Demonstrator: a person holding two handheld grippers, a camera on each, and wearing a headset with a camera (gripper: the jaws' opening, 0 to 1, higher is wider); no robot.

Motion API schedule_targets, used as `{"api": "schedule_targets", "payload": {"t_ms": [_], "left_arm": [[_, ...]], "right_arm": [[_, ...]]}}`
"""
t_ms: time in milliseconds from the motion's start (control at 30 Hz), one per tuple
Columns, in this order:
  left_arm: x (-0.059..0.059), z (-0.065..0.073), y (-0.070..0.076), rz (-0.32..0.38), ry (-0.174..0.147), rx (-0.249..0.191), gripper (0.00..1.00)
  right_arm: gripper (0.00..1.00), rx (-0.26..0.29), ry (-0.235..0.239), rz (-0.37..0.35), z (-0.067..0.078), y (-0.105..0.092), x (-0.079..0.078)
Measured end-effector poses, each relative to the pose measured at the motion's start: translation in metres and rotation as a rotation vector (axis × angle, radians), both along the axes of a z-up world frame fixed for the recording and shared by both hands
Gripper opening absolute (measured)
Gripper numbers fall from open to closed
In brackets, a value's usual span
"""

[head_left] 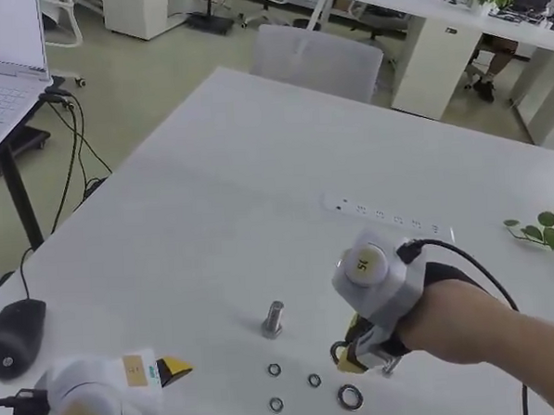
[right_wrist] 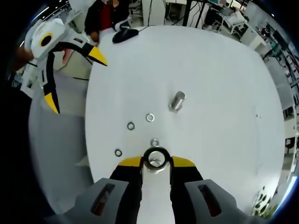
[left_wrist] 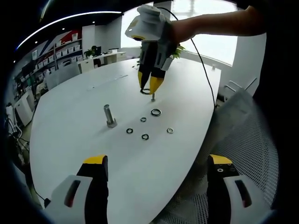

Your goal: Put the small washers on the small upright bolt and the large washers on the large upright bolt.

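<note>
My right gripper (right_wrist: pixel 156 162) is shut on a large ring washer (right_wrist: pixel 155 157), held flat between its yellow tips. In the left gripper view the right gripper (left_wrist: pixel 150 88) hangs just above the small upright bolt (left_wrist: pixel 153 97), washer (left_wrist: pixel 145 91) close to the bolt's top. The large upright bolt (head_left: pixel 273 319) stands bare to the left. Another large washer (left_wrist: pixel 156 112) and several small washers (left_wrist: pixel 129 130) lie flat on the white table (head_left: pixel 212 202). My left gripper (left_wrist: pixel 157 161) stands open with nothing between its jaws, off the near table edge (head_left: pixel 165 371).
A black mouse (head_left: pixel 14 337) lies at the table's left edge, with a laptop (head_left: pixel 0 64) on a stand beyond. A white power strip (head_left: pixel 389 218) lies mid-table, a plant sprig (head_left: pixel 543 231) at far right. A grey chair (head_left: pixel 316 61) stands behind the table.
</note>
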State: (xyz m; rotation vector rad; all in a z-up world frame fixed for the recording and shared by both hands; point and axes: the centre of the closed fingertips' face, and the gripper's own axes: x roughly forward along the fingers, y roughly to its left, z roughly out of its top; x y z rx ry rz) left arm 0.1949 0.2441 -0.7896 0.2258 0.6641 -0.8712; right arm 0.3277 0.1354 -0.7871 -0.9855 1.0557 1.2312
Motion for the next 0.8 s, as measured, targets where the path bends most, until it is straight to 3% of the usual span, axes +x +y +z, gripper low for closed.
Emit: {"api": "schedule_targets", "payload": {"t_ms": [800], "left_arm": [[0.006,-0.004,0.008,0.019,0.007,-0.002,0.87]], "right_arm": [[0.21,0.032,0.006,0.024,0.005,0.05,0.03]]}}
